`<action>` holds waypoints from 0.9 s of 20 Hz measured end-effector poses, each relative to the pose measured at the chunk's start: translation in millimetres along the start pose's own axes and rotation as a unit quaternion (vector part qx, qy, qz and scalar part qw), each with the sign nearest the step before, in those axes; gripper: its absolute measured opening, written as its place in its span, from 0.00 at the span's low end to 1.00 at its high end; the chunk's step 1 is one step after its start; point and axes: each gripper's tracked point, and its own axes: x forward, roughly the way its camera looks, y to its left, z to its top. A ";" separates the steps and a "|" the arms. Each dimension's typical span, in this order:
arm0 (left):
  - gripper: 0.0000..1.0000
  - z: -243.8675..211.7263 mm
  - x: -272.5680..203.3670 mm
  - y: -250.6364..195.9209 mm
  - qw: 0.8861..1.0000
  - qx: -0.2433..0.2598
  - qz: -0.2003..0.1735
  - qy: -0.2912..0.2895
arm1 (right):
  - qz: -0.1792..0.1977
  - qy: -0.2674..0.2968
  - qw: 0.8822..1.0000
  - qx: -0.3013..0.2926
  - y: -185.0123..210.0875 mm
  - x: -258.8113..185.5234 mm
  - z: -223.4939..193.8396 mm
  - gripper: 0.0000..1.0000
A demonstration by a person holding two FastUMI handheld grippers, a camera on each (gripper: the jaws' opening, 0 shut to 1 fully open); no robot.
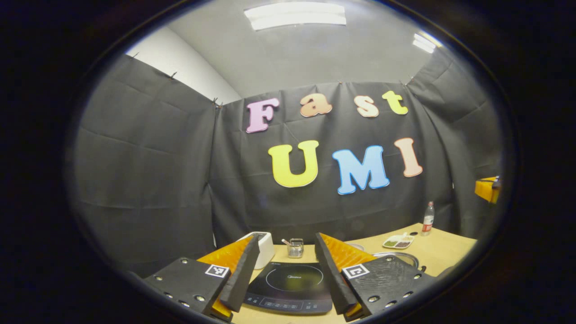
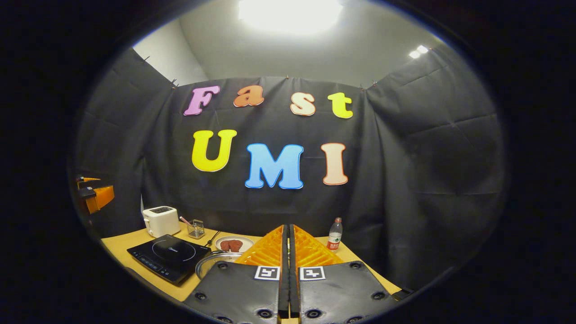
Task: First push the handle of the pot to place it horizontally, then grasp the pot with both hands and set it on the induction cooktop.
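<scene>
The black induction cooktop (image 1: 290, 285) lies on the tan table, framed between the wide-apart fingers of my left gripper (image 1: 288, 236), which is open and holds nothing. Just right of the cooktop is the metal pot (image 1: 399, 257), of which I see only the rim behind my right-hand finger. In the right gripper view the cooktop (image 2: 167, 257) sits at lower left with the pot (image 2: 215, 263) beside it, partly hidden by my right gripper (image 2: 288, 227). That gripper is shut with nothing between its fingers. Both grippers hover well above the table. The pot's handle is hidden.
A white toaster (image 2: 160, 220) and a small glass holder (image 2: 195, 228) stand behind the cooktop. A plate with reddish food (image 2: 231, 245) lies behind the pot. A divided dish (image 1: 398, 241) and a bottle (image 1: 428, 219) stand at the back right. The black cloth wall closes the table's far side.
</scene>
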 end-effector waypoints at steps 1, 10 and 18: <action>0.72 -0.8 2.0 4.3 1.000 -0.001 0.001 0.000 | 0.006 0.007 1.000 0.003 6.1 1.7 -3.7 0.02; 0.72 -14.0 5.7 46.3 1.000 -0.005 0.000 -0.001 | 0.040 0.083 0.996 0.003 44.5 4.6 -57.5 0.02; 0.72 -21.7 5.3 57.6 1.000 -0.007 0.023 0.007 | 0.118 0.155 0.981 -0.017 74.4 5.2 -110.2 0.02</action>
